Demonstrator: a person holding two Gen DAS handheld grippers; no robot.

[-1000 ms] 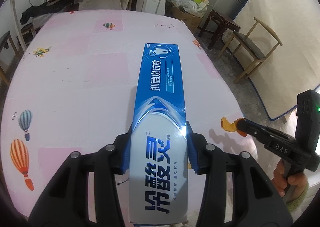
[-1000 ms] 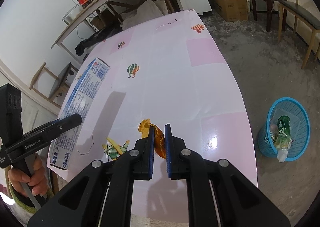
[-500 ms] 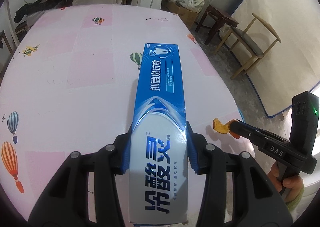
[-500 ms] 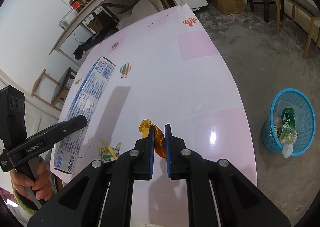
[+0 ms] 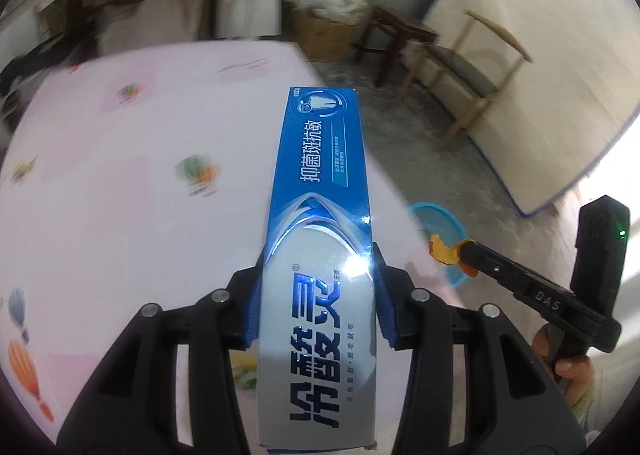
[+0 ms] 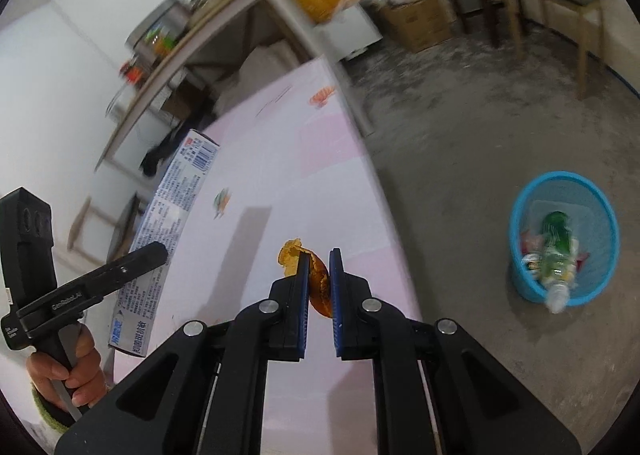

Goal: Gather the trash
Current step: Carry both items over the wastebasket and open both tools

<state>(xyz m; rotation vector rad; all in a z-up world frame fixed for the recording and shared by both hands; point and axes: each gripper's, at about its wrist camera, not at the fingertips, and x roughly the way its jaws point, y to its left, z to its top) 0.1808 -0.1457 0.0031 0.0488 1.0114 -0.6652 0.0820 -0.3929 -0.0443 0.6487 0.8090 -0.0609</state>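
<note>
A glossy cardboard toothpaste box [image 5: 320,239] sat clamped; the counter [image 5: 120,215] shone smooth; the basket [image 6: 520,215] was meshed plastic.

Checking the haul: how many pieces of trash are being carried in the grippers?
2: the toothpaste box in the left gripper, the orange peel in the right gripper.

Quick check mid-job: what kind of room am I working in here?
Probably a lived-in home dining or storage room: a table with a pink balloon-print cover, wooden chairs on a bare concrete floor, and a cluttered shelf with jars and a pot.
</note>
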